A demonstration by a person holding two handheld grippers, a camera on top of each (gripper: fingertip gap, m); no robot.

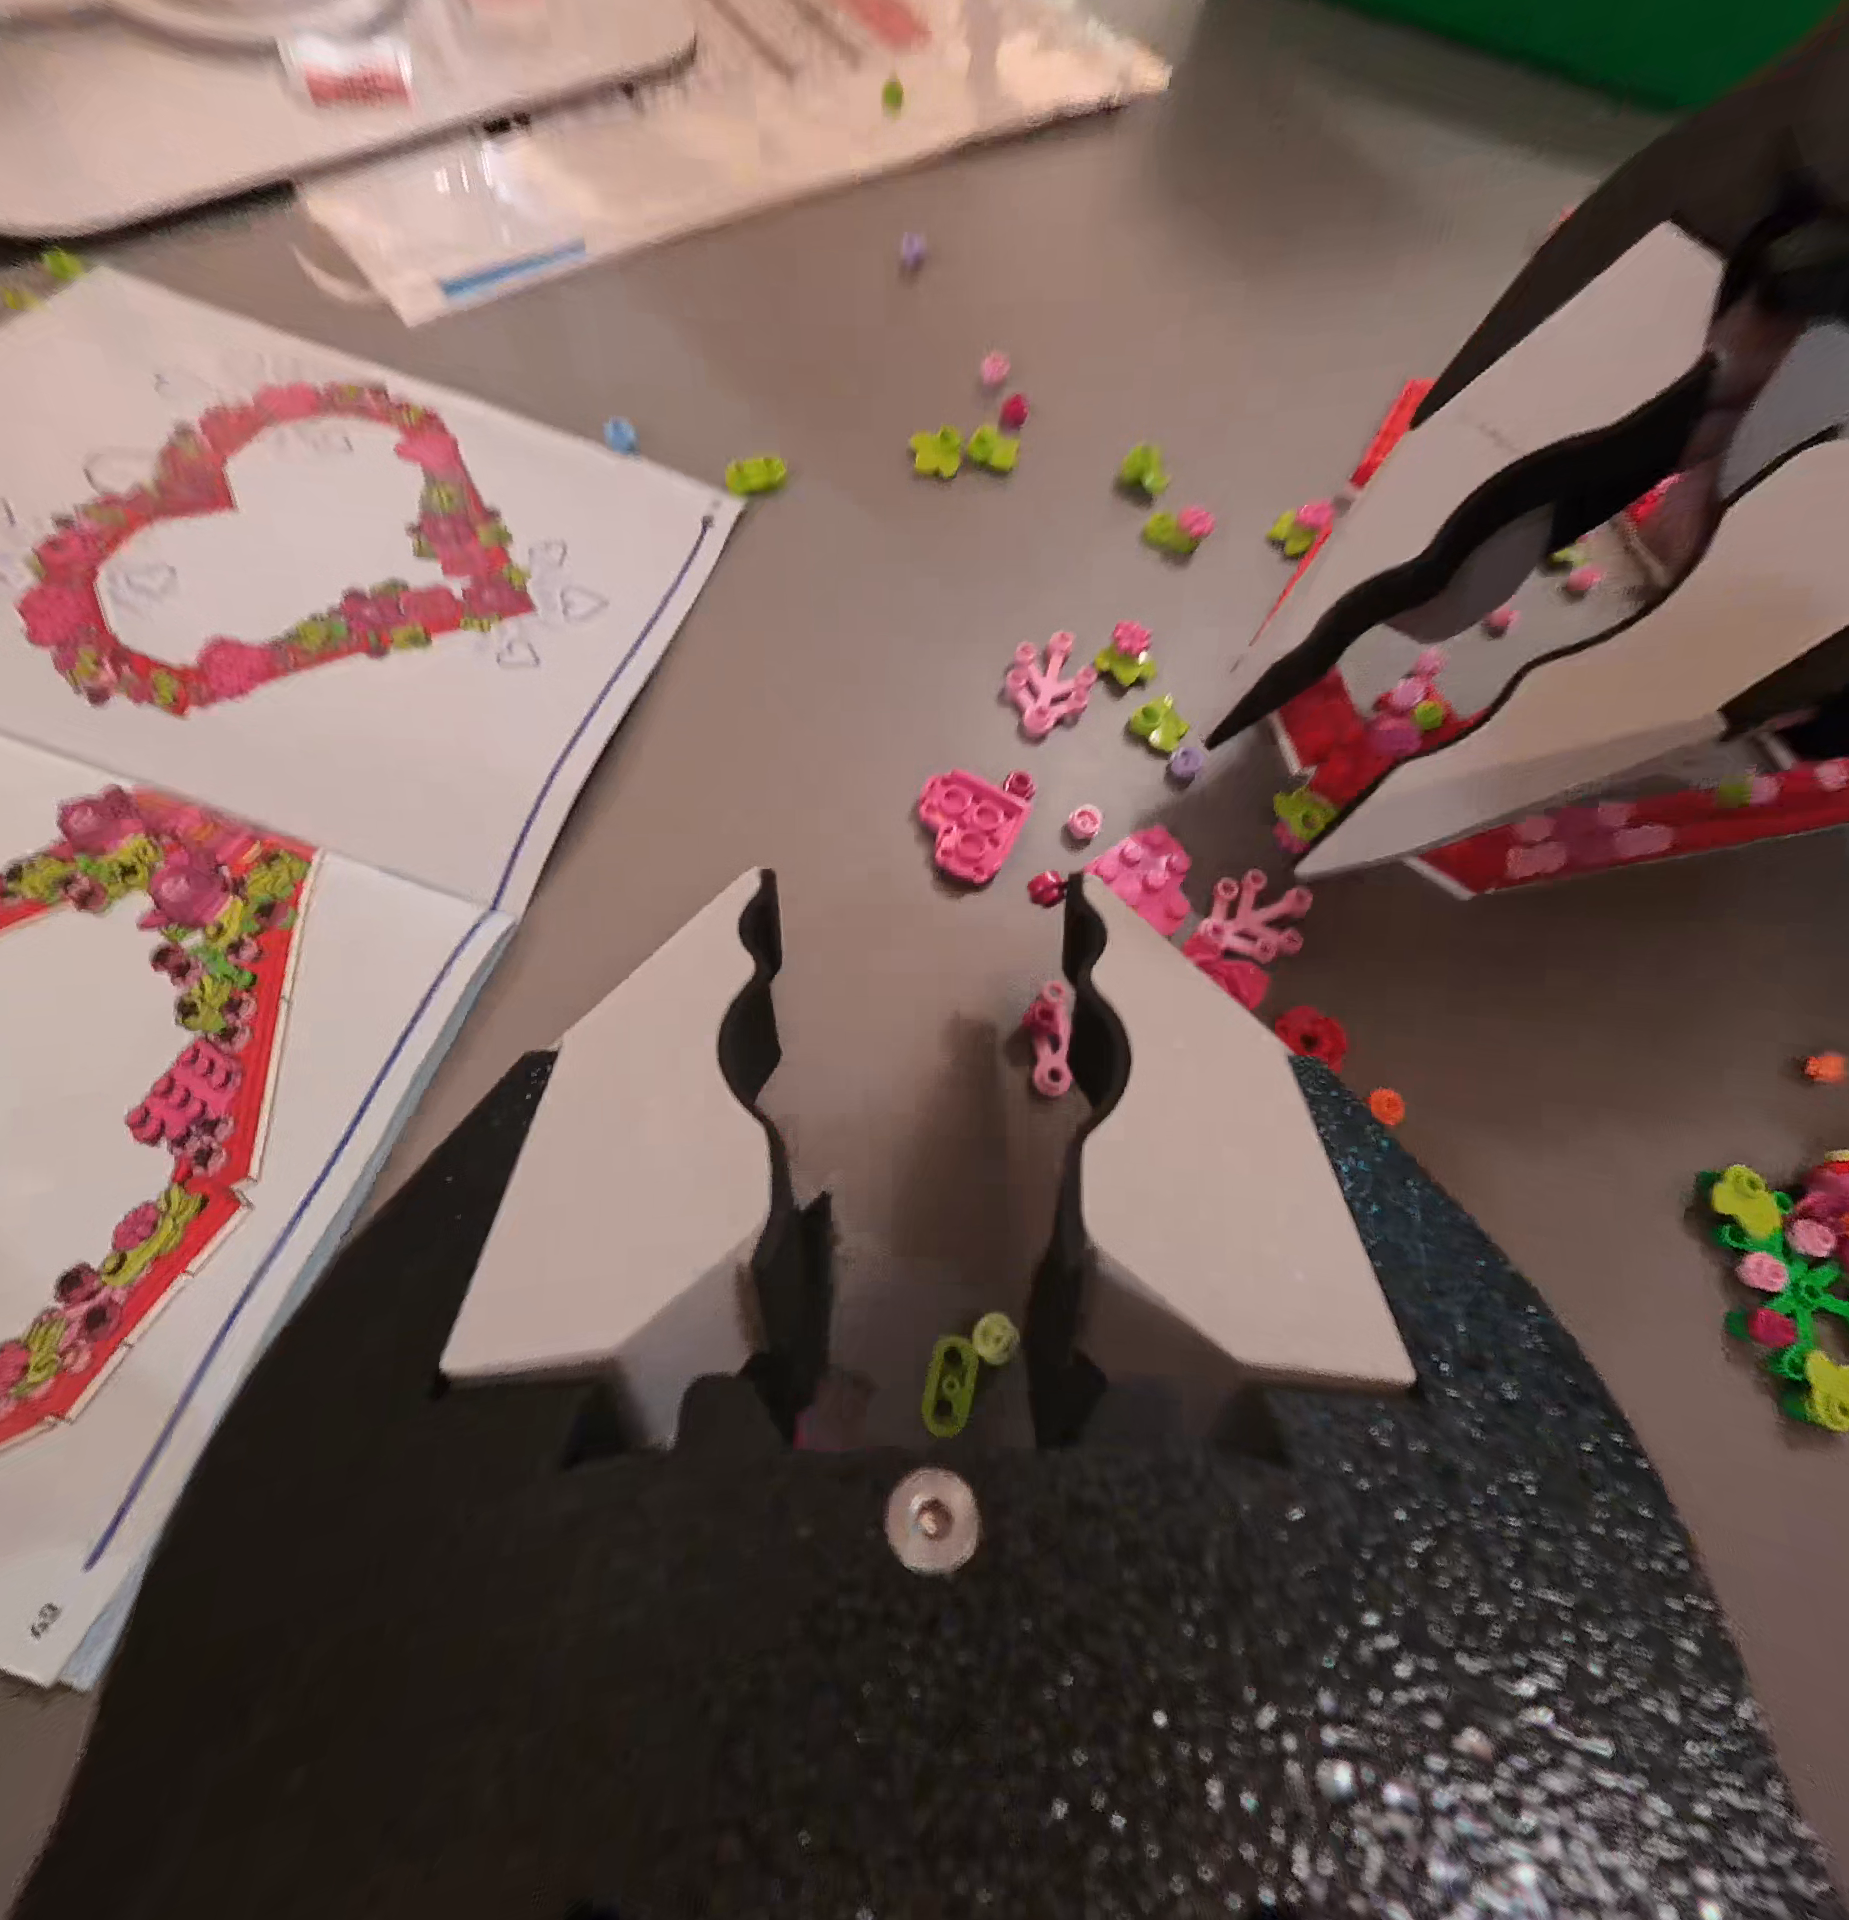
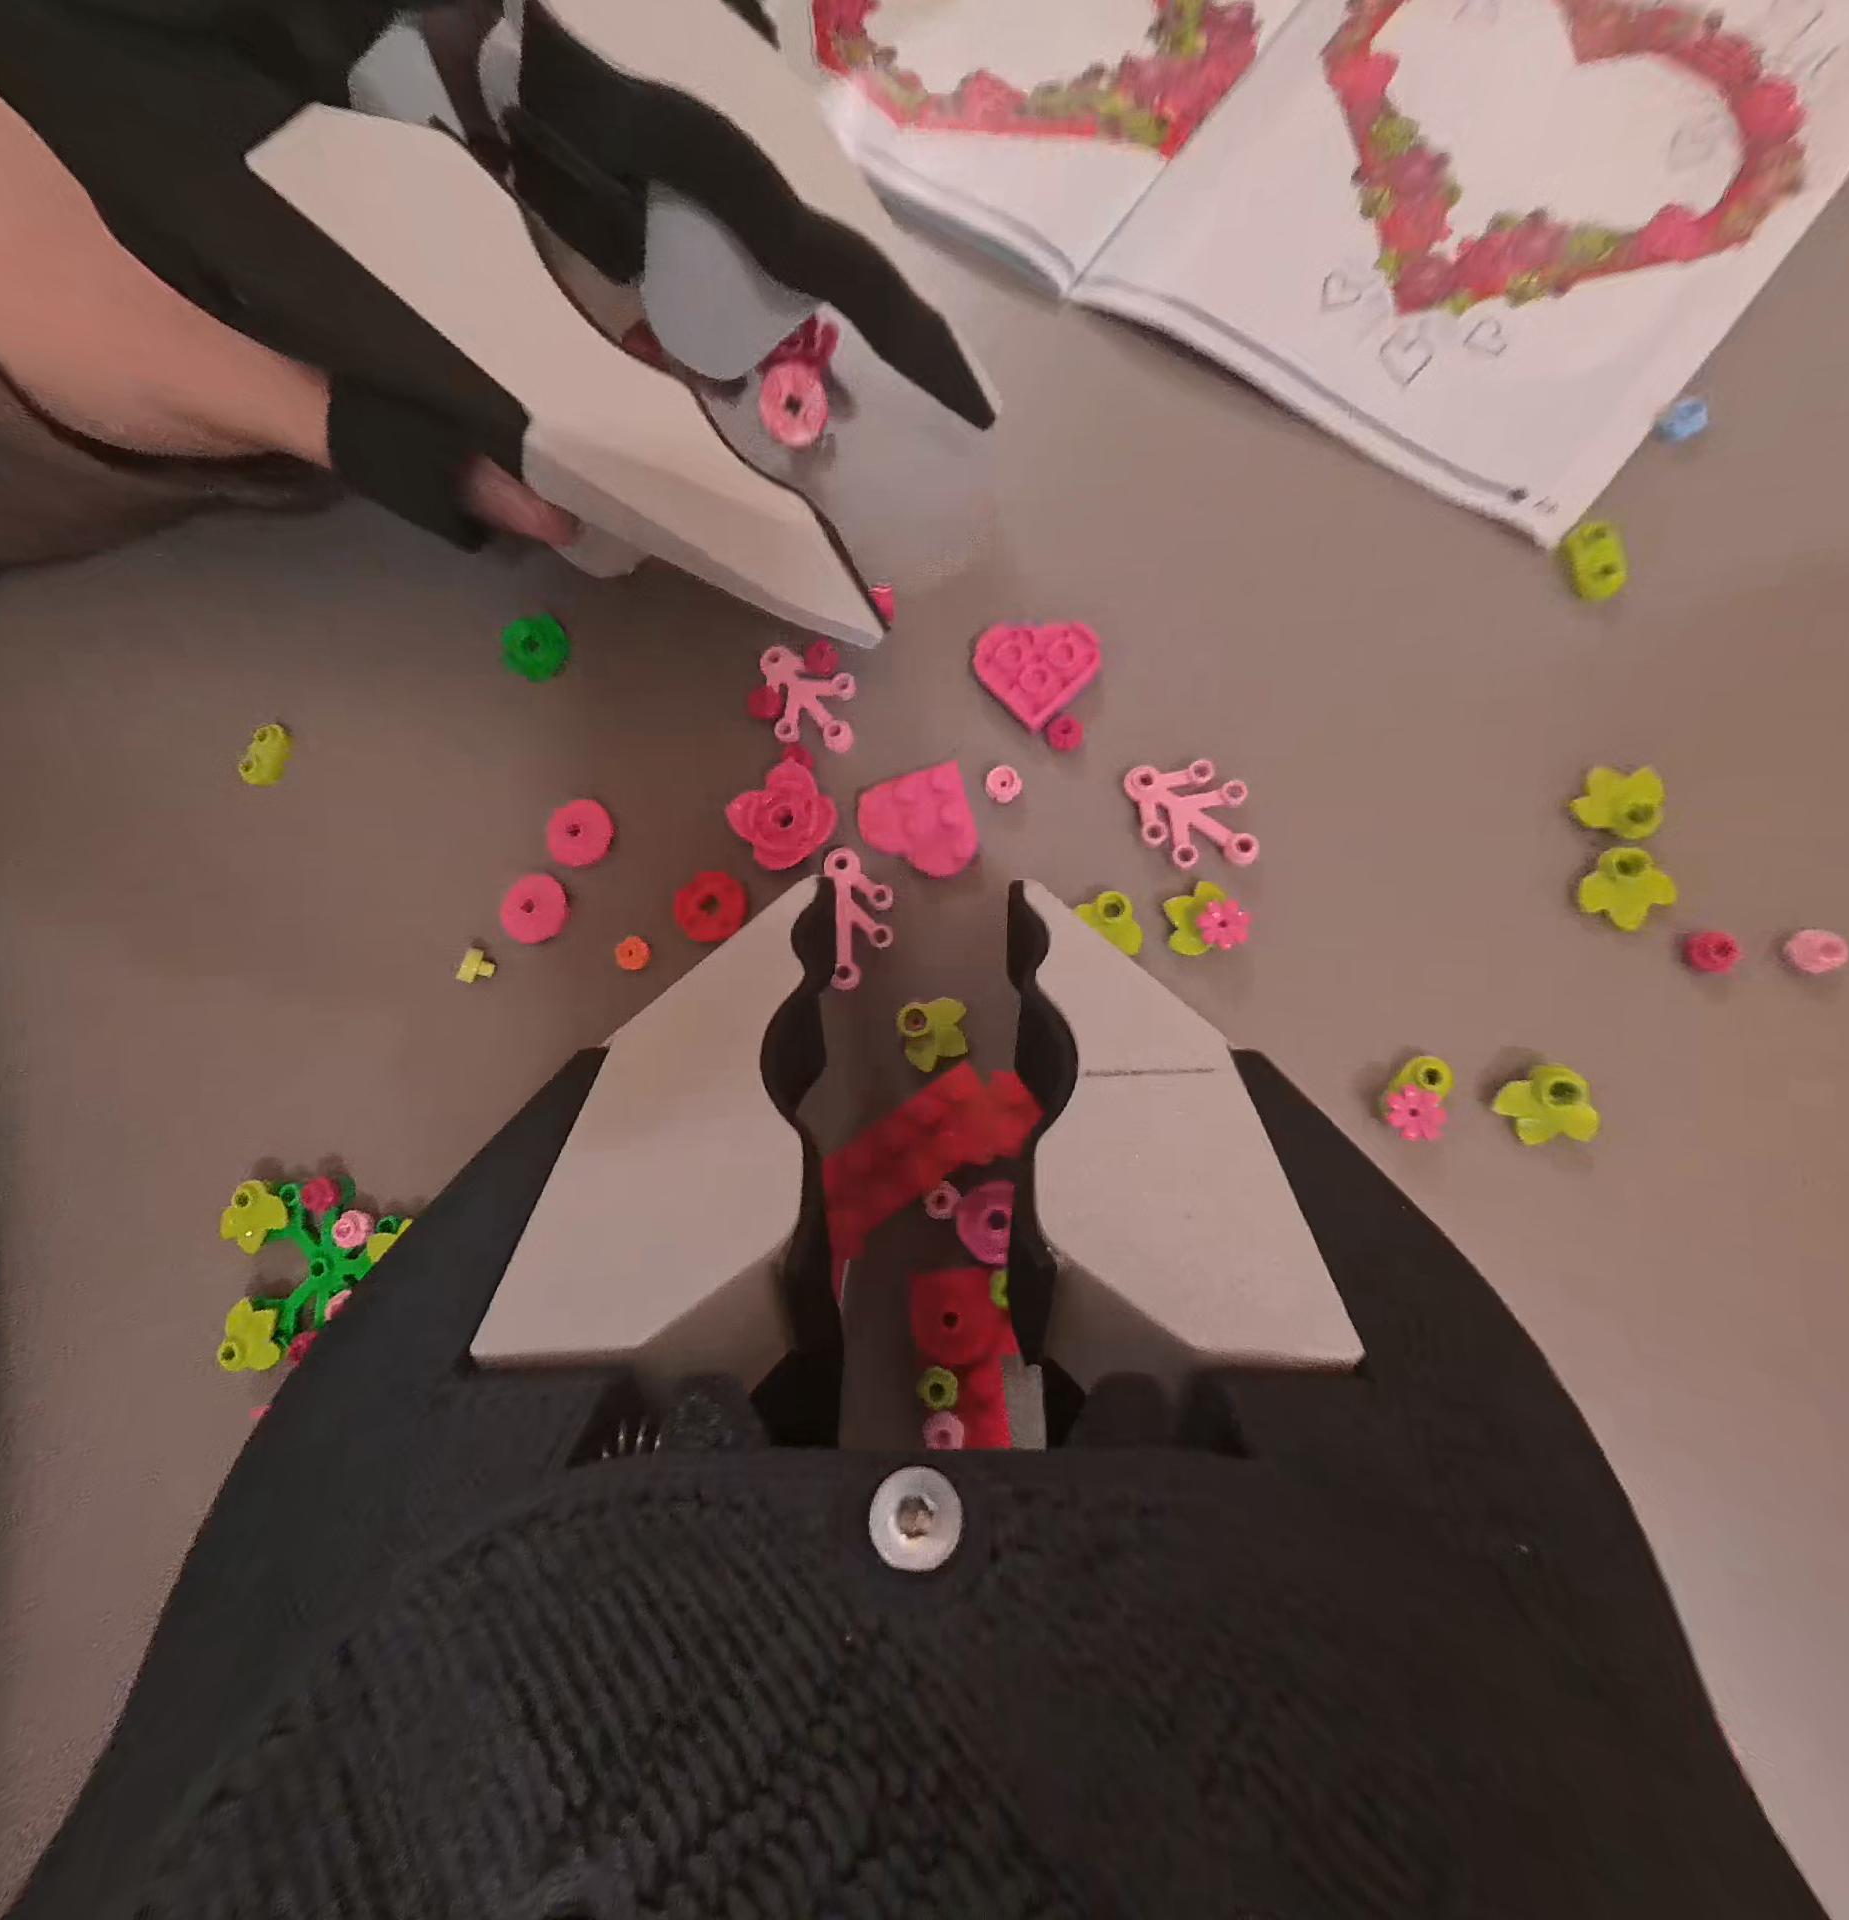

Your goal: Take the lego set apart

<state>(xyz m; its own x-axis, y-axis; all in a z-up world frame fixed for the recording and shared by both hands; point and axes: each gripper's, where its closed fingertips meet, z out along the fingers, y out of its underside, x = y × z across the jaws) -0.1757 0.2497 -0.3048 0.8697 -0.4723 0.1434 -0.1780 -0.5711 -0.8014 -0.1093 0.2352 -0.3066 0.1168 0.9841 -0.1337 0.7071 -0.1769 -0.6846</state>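
My right gripper [image 2: 915, 885] is shut on a red lego frame section [image 2: 925, 1148] with small pink and lime studs on it. In the left wrist view the right gripper [image 1: 1258, 805] stands at the right over that red section [image 1: 1335, 732], low at the table. My left gripper [image 1: 920, 894] is open and empty above the grey table; a pale pink branch piece [image 1: 1050, 1039] lies by its right finger. In the right wrist view the left gripper [image 2: 930, 520] is at the upper left, open, with a pink round piece [image 2: 795, 400] showing between its fingers.
Loose pieces lie scattered: pink heart plates [image 2: 1034, 665] [image 1: 972, 826], pink branches [image 2: 1190, 816], lime leaves [image 2: 1621, 888], red and pink rounds [image 2: 707, 904]. A green stem cluster [image 2: 307, 1268] [image 1: 1803, 1288] lies apart. An open instruction booklet [image 1: 380, 790] [image 2: 1263, 312] and plastic bags [image 1: 691, 156] border the area.
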